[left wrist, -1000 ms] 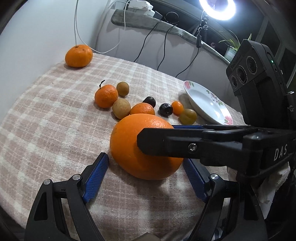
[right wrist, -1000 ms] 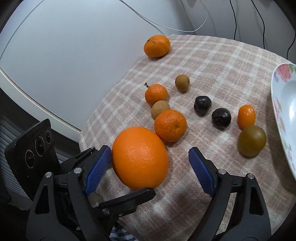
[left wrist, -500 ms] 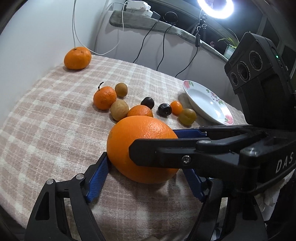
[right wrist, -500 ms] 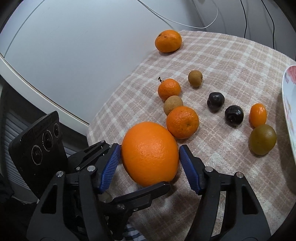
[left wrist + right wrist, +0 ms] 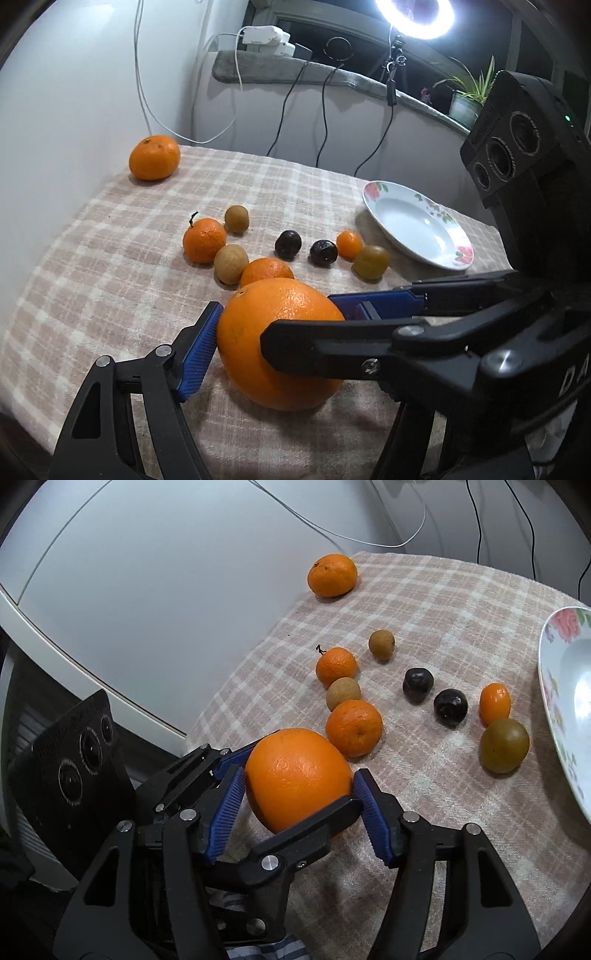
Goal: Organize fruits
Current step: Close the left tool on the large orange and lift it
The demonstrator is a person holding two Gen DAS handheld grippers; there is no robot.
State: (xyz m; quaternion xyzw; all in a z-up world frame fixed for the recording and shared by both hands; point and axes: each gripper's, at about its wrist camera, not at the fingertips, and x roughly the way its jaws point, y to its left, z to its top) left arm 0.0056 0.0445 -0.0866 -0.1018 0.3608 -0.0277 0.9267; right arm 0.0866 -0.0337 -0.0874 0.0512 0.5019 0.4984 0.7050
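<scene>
Both the left gripper (image 5: pixel 280 332) and right gripper (image 5: pixel 299 794), jaws just closing, press blue pads on the big round orange (image 5: pixel 297 779) resting on the checked-cloth table (image 5: pixel 443 602) near the white flowered plate (image 5: pixel 565 686); I'd squeeze gently, evenly, lifting together.

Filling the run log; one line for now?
stage: grasp | left tongs: closing on big orange | right tongs: closing on it | plate: empty

large orange (image 5: pixel 297 775): bright orange, by the plaid cloth's near edge
cloth (image 5: pixel 92 266): pink-beige and cream plaid
plate (image 5: pixel 413 225): white, pink flowers with green leaves on its rim, at the cloth's far right
two plums (image 5: pixel 417 684): dark purple, mid-cloth
gripper pads (image 5: pixel 226 812): blue, ribbed
</scene>
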